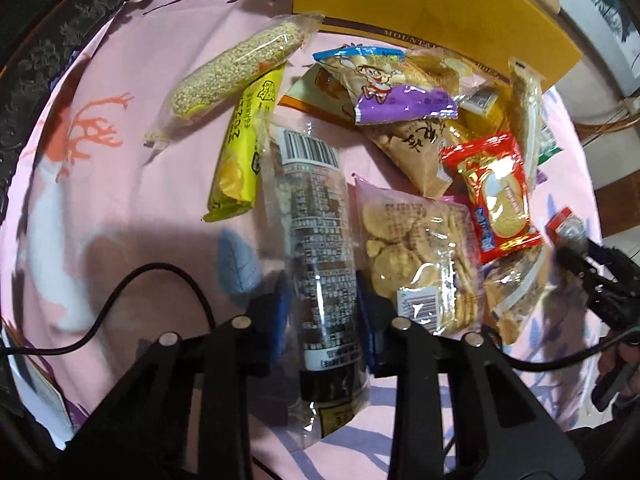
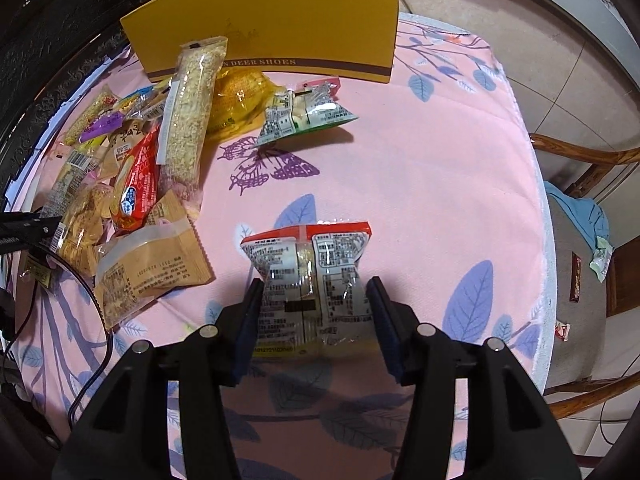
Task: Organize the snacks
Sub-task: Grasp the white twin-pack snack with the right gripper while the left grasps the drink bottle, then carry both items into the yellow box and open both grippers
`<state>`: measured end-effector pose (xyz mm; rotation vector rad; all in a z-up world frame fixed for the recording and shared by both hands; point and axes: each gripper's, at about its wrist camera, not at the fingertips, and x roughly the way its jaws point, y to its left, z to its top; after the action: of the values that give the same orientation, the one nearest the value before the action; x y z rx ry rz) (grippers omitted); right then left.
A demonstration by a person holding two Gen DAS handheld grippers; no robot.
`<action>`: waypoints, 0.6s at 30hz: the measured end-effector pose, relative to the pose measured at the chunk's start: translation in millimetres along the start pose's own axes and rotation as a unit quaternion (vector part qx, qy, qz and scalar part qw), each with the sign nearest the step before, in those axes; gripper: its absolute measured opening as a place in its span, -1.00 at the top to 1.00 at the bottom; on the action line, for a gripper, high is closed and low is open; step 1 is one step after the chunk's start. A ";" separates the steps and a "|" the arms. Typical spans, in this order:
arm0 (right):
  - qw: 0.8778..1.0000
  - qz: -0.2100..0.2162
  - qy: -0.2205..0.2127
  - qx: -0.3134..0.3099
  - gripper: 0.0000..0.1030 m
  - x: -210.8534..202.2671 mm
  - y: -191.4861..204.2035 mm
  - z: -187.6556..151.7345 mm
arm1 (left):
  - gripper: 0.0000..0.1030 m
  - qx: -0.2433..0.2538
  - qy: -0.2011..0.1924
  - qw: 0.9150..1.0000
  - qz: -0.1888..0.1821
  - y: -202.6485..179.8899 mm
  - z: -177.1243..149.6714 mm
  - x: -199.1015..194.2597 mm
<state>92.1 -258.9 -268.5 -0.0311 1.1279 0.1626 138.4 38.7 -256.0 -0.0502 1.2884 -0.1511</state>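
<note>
The left gripper (image 1: 322, 312) is closed on a long clear pack (image 1: 316, 240) with a barcode and dark print. Its blue pads (image 1: 280, 312) press the two long sides near the pack's near end, so I judge the narrow width was chosen because the jaws can reach across it. The pack runs away from the claw toward the far snack pile (image 1: 420, 128). A cookie bag (image 1: 420, 256) lies touching it on the right, and a yellow bar (image 1: 244, 148) is just beside it on the left.

The right gripper (image 2: 314, 320) grips a small pack (image 2: 310, 276) with a red top edge. The pack is pinched at its waist and stands out past the fingertips, over the pink cloth (image 2: 420, 180) and apart from the pile.

A yellow box (image 2: 280, 20) stands at the far side of the cloth. I think it is where the snacks should go, but its inside is not visible.
</note>
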 end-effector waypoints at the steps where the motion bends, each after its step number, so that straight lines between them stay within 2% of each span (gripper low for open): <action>1: 1.000 0.003 0.000 0.004 0.01 -0.5 -1.3 0.1 | 0.44 0.001 -0.002 1.000 -0.002 0.8 -0.7 -1.9; 7: 0.999 0.019 -0.015 0.038 0.08 -11.3 -10.4 -2.9 | 0.44 0.007 -0.036 0.999 -0.017 8.9 -8.0 -30.7; 12: 0.996 0.042 -0.054 0.050 0.09 -39.7 -12.3 1.4 | 0.44 -0.002 -0.062 0.998 -0.019 11.2 -8.8 -58.4; 18: 0.991 0.063 -0.109 0.056 0.09 -79.3 -9.4 21.1 | 0.44 -0.001 -0.106 0.994 -0.032 3.9 8.0 -94.9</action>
<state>79.2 -274.9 -188.6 0.1547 0.9197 0.2089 120.7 55.5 -163.8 -0.1057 1.0760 -0.1943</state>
